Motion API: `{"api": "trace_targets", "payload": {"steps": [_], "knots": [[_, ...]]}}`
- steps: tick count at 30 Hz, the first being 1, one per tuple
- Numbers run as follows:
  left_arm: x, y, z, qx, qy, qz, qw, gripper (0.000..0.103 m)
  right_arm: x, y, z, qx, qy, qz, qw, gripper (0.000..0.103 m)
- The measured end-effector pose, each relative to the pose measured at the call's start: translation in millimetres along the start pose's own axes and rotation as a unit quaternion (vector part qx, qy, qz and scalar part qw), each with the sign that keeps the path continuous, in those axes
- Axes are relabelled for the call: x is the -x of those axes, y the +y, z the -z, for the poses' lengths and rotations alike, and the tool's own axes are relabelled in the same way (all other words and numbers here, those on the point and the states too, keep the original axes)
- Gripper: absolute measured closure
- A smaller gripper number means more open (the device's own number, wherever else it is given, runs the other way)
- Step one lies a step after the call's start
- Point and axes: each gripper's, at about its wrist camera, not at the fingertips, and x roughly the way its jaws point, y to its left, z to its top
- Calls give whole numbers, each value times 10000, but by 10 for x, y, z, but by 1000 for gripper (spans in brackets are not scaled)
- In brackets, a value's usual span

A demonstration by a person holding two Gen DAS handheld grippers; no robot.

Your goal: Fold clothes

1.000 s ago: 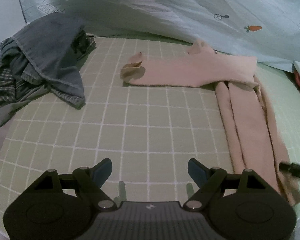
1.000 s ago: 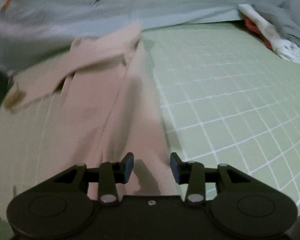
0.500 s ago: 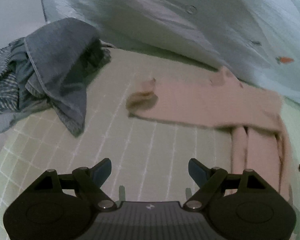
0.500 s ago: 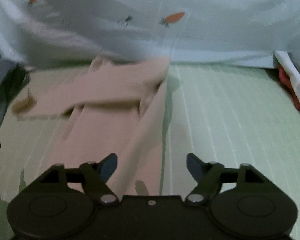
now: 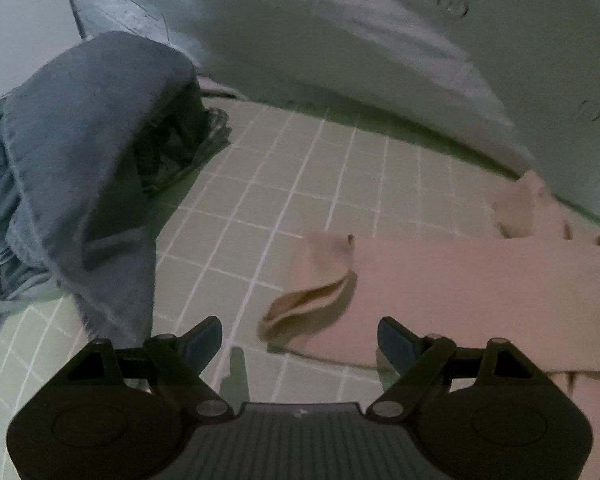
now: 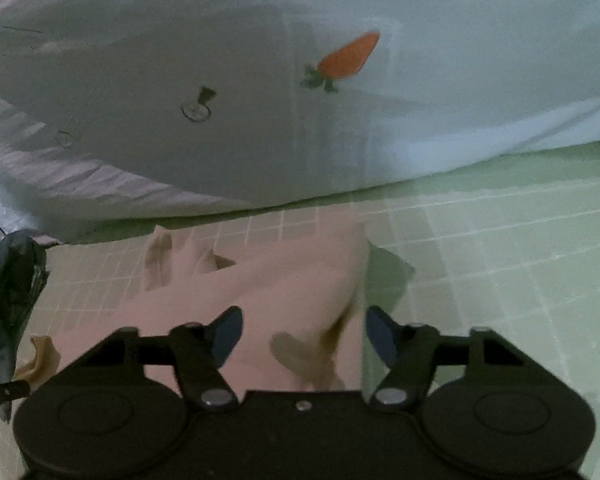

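Pink knit fabric, a long-sleeved garment (image 5: 480, 288) lying flat on the pale green sheet with a white grid (image 5: 260, 200), fills the lower right of the left wrist view; its folded sleeve ends in a tan-lined open cuff (image 5: 308, 304) just ahead of the left gripper (image 5: 300, 340). The jaws of this gripper stand spread wide, with nothing pinched; the cuff lies between and beyond the blue pads (image 5: 204, 340). A heap of grey-blue and striped clothes (image 5: 88, 168) rests at the left, apart from the pink garment. A pale blue quilt with small printed motifs (image 5: 340, 40) rises behind.

In the right wrist view, the same pink garment (image 6: 268, 280) lies directly ahead of the right gripper (image 6: 300, 332), whose jaws, having just been closing, stand partly apart over the cloth without pressing on it. The quilt (image 6: 460, 80), printed with an orange carrot (image 6: 348, 56), overhangs the green sheet (image 6: 500, 260). The tip of the left gripper (image 6: 4, 392) shows at the left edge.
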Motion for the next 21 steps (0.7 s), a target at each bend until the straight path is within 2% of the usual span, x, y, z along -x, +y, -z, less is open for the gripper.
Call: {"api": "trace_targets", "payload": {"steps": [2,3,4,5,6,7,9,11,13,16,19,21], "knots": [[-77,24,-36,76,1,50,10000,20,-148,-16,-34,-69,166,-50,9998,62],[-110,40,-52,110,-16,110,9999,25,-191,-14,-39,-70,209,-82,9997,65],[-130,47,-63,82,-28,143,9999,29,-210,-6,-35,-47,223,-118,9997,74],[-148,54,-74,49,-40,173,9998,40,-230,2,-31,-24,236,-154,9996,87],[-166,61,-82,46,-44,143,9999,51,-236,3,-29,1,232,-168,9996,94],[-192,77,-94,76,-37,121,9999,58,-232,-2,-28,28,214,-164,9996,96],[-240,129,-106,233,20,157,9996,87,-189,-26,-36,-47,150,-219,9996,97],[-265,182,-121,321,19,138,9994,94,-131,-59,-67,-159,88,-290,9994,98],[-225,263,-146,447,-69,225,9987,96,-46,-119,-128,-452,-19,-476,9978,98],[29,429,-235,799,-456,349,9951,99,84,-189,-231,-857,-182,-809,9929,98],[361,607,-379,1161,-924,390,9882,100,154,-181,-331,-1059,-323,-1139,9873,98],[450,685,-468,1235,-1086,369,9857,99,141,-190,-375,-1235,-362,-1286,9833,98]]}}
